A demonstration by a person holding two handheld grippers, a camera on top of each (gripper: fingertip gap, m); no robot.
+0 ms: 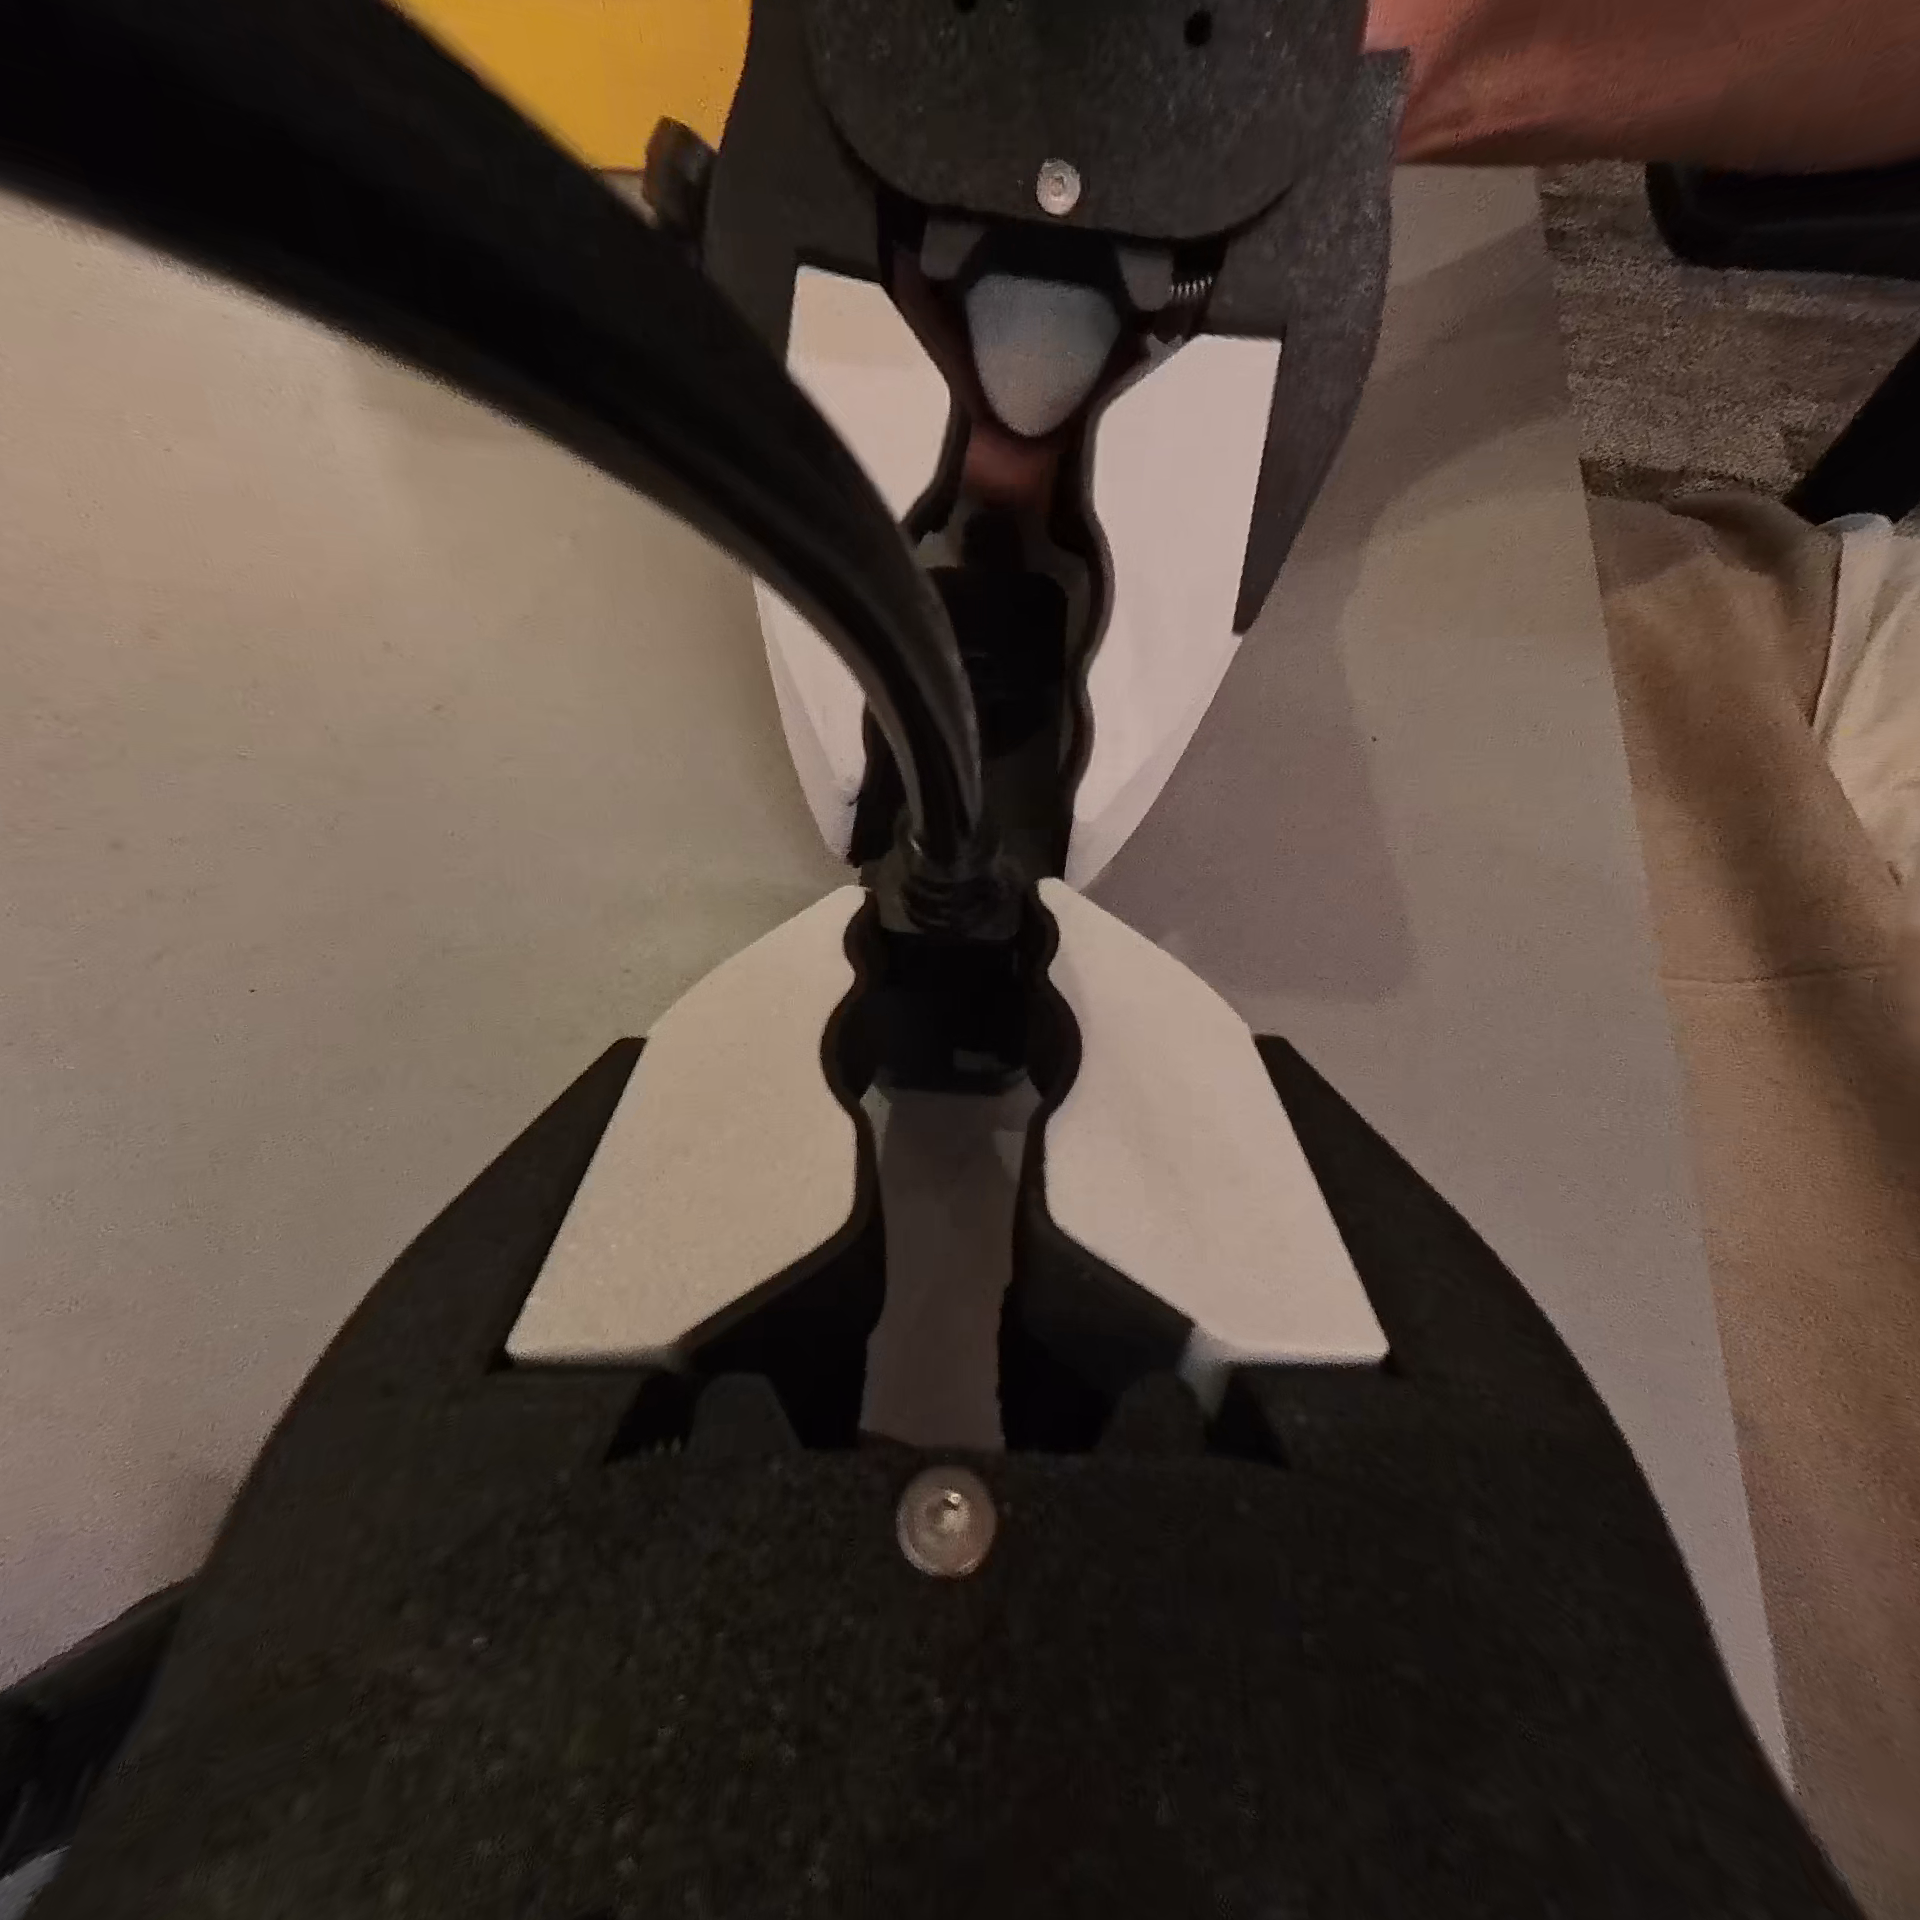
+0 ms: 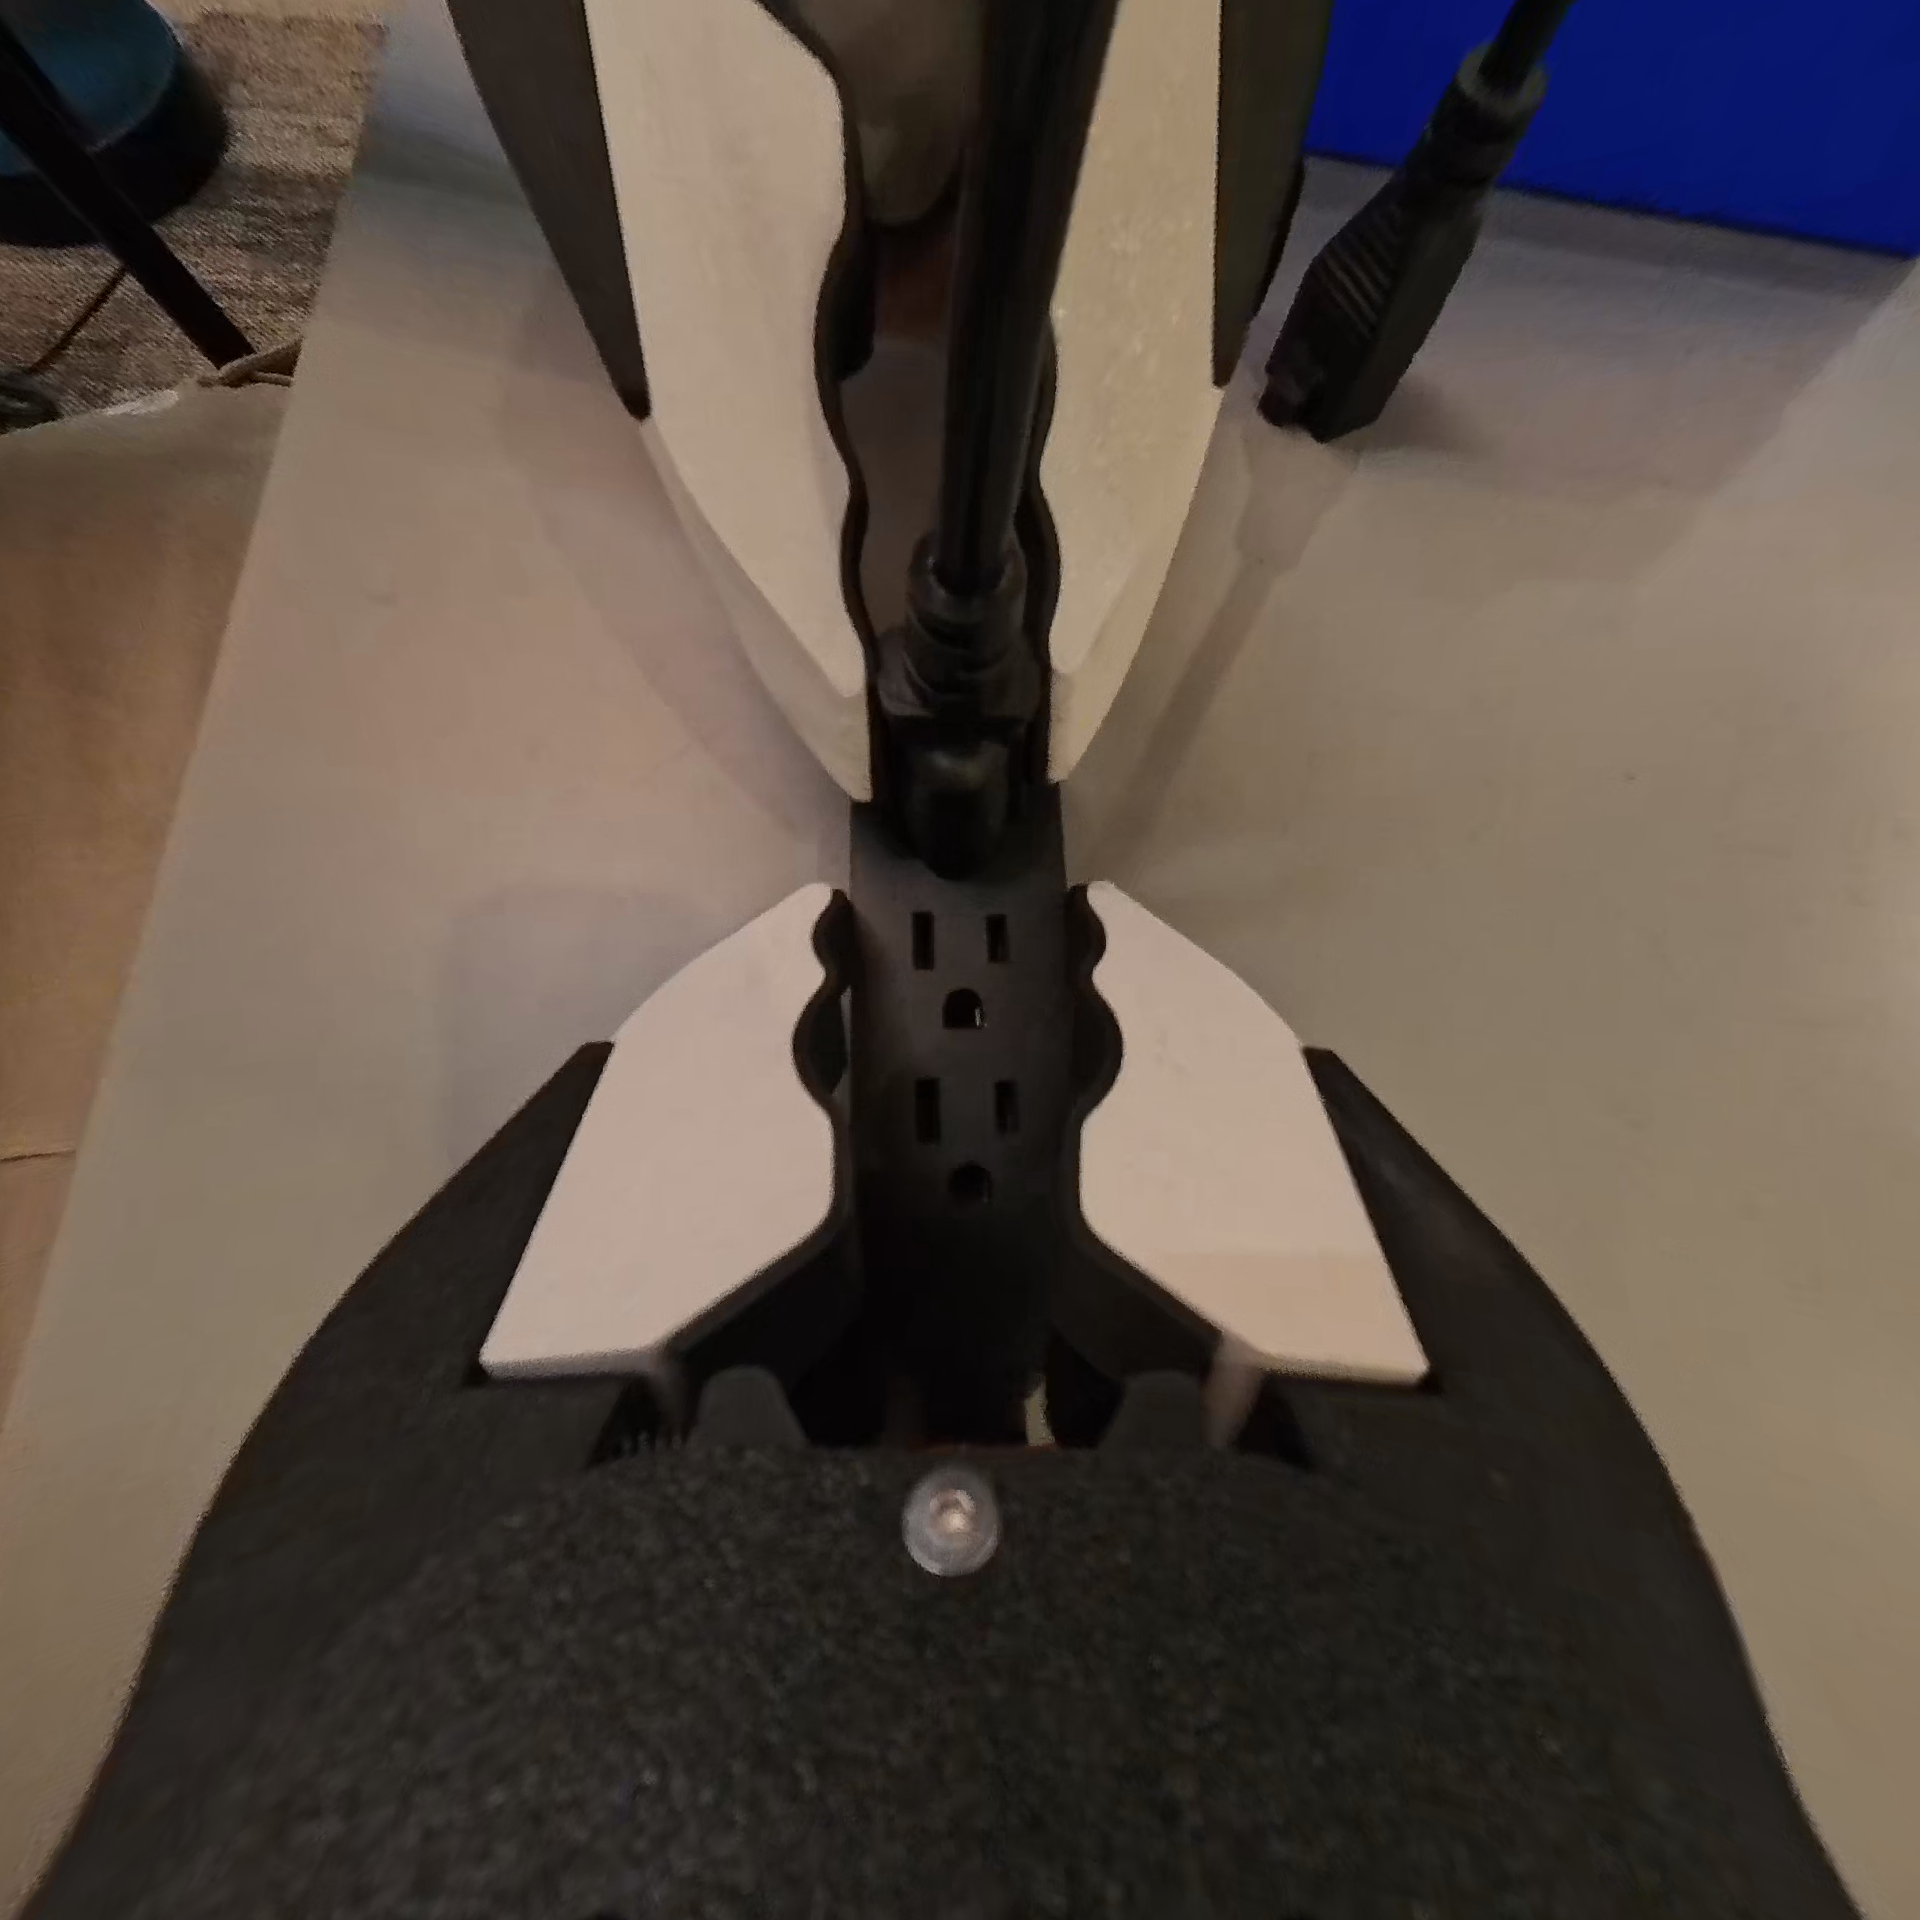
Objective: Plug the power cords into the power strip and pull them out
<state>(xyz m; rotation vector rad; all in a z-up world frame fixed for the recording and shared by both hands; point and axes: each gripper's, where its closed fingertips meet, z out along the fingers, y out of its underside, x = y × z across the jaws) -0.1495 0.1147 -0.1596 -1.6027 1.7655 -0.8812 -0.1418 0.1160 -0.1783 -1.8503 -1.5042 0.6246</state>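
In the right wrist view my right gripper [image 2: 958, 904] is shut on the sides of a black power strip [image 2: 956, 1122], which shows two free outlets facing up. Across from it, my left gripper [image 2: 956, 774] is shut on a black plug [image 2: 951, 748]. The plug's nose meets the strip's far outlet; I cannot tell how deep it sits. In the left wrist view my left gripper [image 1: 951, 904] clamps that plug [image 1: 940, 997]. Its thick black cord [image 1: 520, 343] arcs up and to the left. The right gripper [image 1: 966, 821] faces me, with the strip [image 1: 1013, 665] between its fingers.
A second black cord end [image 2: 1351, 301] rests on the pale table [image 2: 1558, 727] at the far right, before a blue panel [image 2: 1662, 94]. A person's forearm [image 1: 1662, 83] is at top right. The table edge and beige floor [image 1: 1787, 935] lie to the right.
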